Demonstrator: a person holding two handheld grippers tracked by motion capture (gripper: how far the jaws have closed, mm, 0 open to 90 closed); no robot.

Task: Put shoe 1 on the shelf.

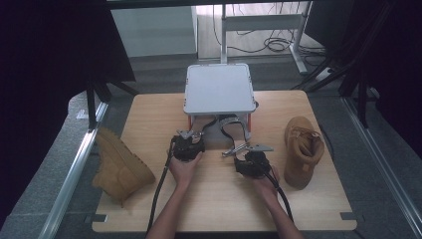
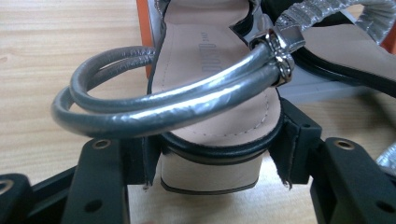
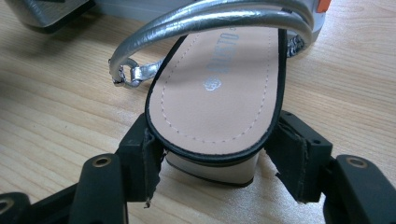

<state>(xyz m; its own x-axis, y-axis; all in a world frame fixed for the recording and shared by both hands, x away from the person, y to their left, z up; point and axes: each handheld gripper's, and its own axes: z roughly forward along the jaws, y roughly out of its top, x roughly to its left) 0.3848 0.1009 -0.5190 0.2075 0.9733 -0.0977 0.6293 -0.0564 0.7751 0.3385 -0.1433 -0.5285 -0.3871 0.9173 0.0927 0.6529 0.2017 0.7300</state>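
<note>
Two silver-strapped sandals lie with their toes under a small white stand [image 1: 218, 89] on orange legs. In the left gripper view, my left gripper [image 2: 217, 163] is shut on the block heel of the left sandal [image 2: 219, 116]. Both pads press the sole's black rim, and the silver ankle strap [image 2: 163, 102] loops above. The other sandal [image 2: 345, 51] lies beside it. My right gripper [image 3: 217, 163] is shut on the heel of the right sandal [image 3: 219, 102], pads against its rim. From above, the left gripper [image 1: 191, 134] and the right gripper [image 1: 240, 149] both point toward the stand.
A tan boot [image 1: 119, 167] lies on its side at the left edge of the wooden table [image 1: 219, 209]. Its mate [image 1: 302, 149] stands on the table at the right. Metal rails run along both sides, and there is bare wood in front of the hands.
</note>
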